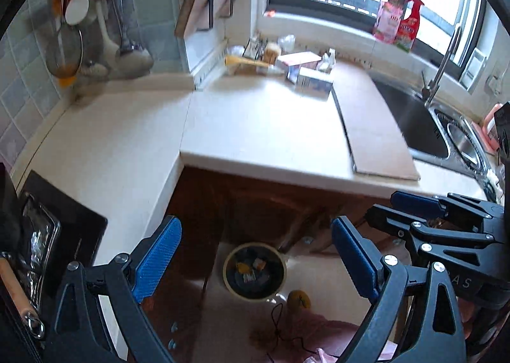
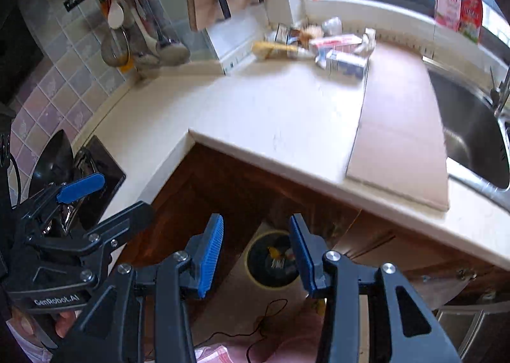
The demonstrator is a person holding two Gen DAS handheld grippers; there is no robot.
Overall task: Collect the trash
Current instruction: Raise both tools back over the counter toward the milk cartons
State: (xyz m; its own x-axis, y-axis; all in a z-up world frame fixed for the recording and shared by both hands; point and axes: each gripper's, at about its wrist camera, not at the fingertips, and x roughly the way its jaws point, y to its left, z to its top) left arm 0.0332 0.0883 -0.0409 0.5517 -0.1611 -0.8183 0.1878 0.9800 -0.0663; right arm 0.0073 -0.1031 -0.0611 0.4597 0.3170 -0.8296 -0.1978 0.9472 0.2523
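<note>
Trash lies heaped at the back of the counter under the window: a white-and-blue carton (image 1: 315, 80) (image 2: 346, 63), a pink-and-white box (image 1: 298, 59) (image 2: 334, 41), a long yellow wrapper (image 1: 244, 61) (image 2: 274, 48) and crumpled packets. A round bin (image 1: 227, 264) (image 2: 250, 267) with a dark liner stands on the floor below the counter edge and holds a few scraps. My left gripper (image 1: 256, 225) (image 2: 119, 194) hangs open above the bin, nothing between its blue pads. My right gripper (image 2: 255, 225) (image 1: 384, 205) is beside it, jaws apart and empty.
A cardboard sheet (image 1: 376, 127) (image 2: 401, 127) lies on the cream counter (image 1: 255, 127) next to the steel sink (image 1: 411, 117) (image 2: 468, 133) and tap (image 1: 443, 66). A black hob (image 1: 63, 229) is at the left, utensils (image 1: 79, 28) hang on the tiled wall. A yellow object (image 1: 298, 299) and a cable lie on the floor.
</note>
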